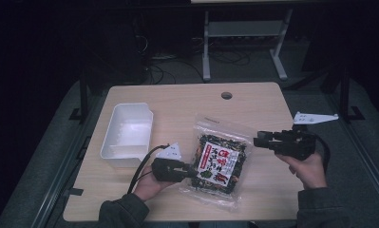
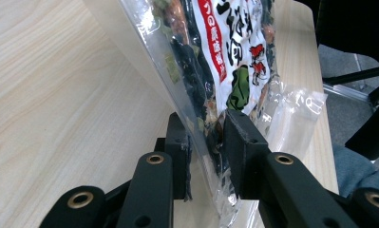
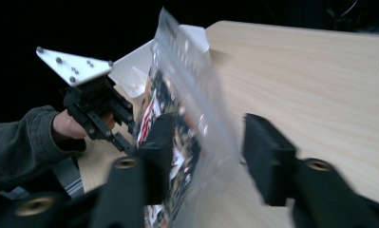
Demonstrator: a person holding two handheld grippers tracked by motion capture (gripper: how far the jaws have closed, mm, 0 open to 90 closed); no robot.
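Two tools work one snack bag (image 1: 219,161) on the desk (image 1: 187,99). The left tool (image 1: 193,172) is clamped on the bag's near left edge; in the left gripper view its two black pads press the clear plastic from both sides, and the bag rises tilted away from them above the wood. The right tool (image 1: 258,141) stands with its jaws apart at the bag's right edge; in the right gripper view the clear upper part of the bag lies between the jaws, against the left one and free of the right one. The bag sits near the middle of the desk, slightly toward the person. A white tub (image 1: 127,134) stands just beside the left hand (image 1: 146,186), well left of the bag.
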